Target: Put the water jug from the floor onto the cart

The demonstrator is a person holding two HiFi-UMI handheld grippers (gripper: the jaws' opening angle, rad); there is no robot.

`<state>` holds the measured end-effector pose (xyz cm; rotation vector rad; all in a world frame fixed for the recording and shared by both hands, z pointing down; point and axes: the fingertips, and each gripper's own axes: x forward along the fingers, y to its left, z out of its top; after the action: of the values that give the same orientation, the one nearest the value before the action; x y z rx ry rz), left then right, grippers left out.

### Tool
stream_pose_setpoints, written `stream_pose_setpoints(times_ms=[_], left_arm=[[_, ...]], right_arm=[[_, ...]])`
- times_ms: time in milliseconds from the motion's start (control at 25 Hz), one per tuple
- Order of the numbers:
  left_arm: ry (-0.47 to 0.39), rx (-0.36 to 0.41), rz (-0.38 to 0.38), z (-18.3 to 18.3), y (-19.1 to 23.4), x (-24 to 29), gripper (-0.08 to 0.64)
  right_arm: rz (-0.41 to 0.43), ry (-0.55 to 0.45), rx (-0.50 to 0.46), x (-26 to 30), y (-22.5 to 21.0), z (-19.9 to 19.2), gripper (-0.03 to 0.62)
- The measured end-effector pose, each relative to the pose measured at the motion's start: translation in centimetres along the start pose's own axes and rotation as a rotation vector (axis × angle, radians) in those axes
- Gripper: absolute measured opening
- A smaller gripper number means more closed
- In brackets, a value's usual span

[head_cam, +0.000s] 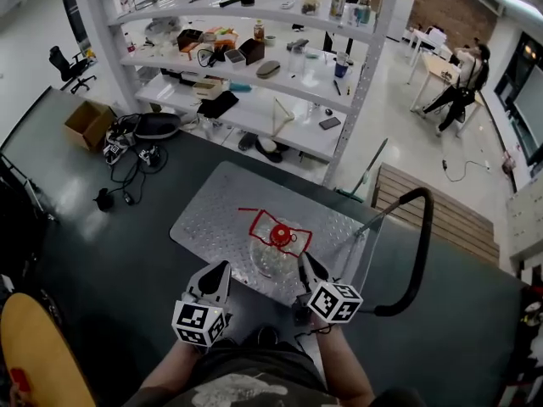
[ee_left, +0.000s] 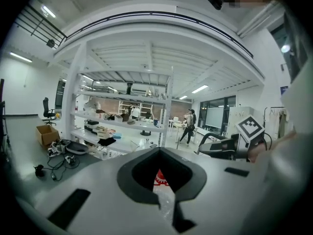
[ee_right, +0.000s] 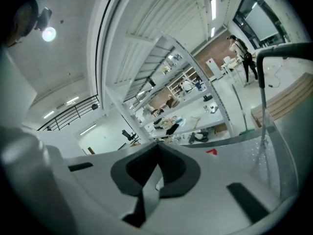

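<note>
Now the water jug (head_cam: 271,257) stands on the cart (head_cam: 216,214), close to the edge nearest the person. It is clear, with a red cap (head_cam: 280,234) and a red handle on top. The cart has a bumpy metal top and a black handle (head_cam: 422,244) on the right side.

The left gripper (head_cam: 219,271) is near the jug's left side. Its two jaws are pressed together and hold nothing. In the left gripper view, the red cap peeks through the hole between the jaws.

The right gripper (head_cam: 304,265) is just beside the jug's right side. Its jaws are clenched together too, with nothing in them. I cannot tell if it touches the jug.

Behind the cart is a big white shelf rack (head_cam: 254,66) full of stuff. A cardboard box (head_cam: 87,124) sits on the floor to the left. A person (head_cam: 462,83) is far away on the right.
</note>
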<state>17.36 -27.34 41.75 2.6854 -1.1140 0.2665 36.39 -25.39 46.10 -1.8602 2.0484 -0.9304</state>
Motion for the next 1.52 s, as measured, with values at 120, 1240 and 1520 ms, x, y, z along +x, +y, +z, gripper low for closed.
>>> stream_pose_setpoints(times_ms=[120,1240,1520], left_arm=[[-0.019,-0.008,-0.004,-0.1,0.0,-2.4,0.002],[-0.087,-0.075,-0.075,-7.6,-1.1,-32.9,0.002],[-0.114,-0.055,-0.084,-7.0,-5.3,-35.4,0.002]], right_arm=[[0.032,-0.028,-0.061,-0.4,3.0,-0.3,-0.009],[-0.001,-0.192,-0.371,-24.0,25.0,-12.9,-0.009],[0.011,-0.207,-0.37,-28.9,24.3,-13.1,-0.009]])
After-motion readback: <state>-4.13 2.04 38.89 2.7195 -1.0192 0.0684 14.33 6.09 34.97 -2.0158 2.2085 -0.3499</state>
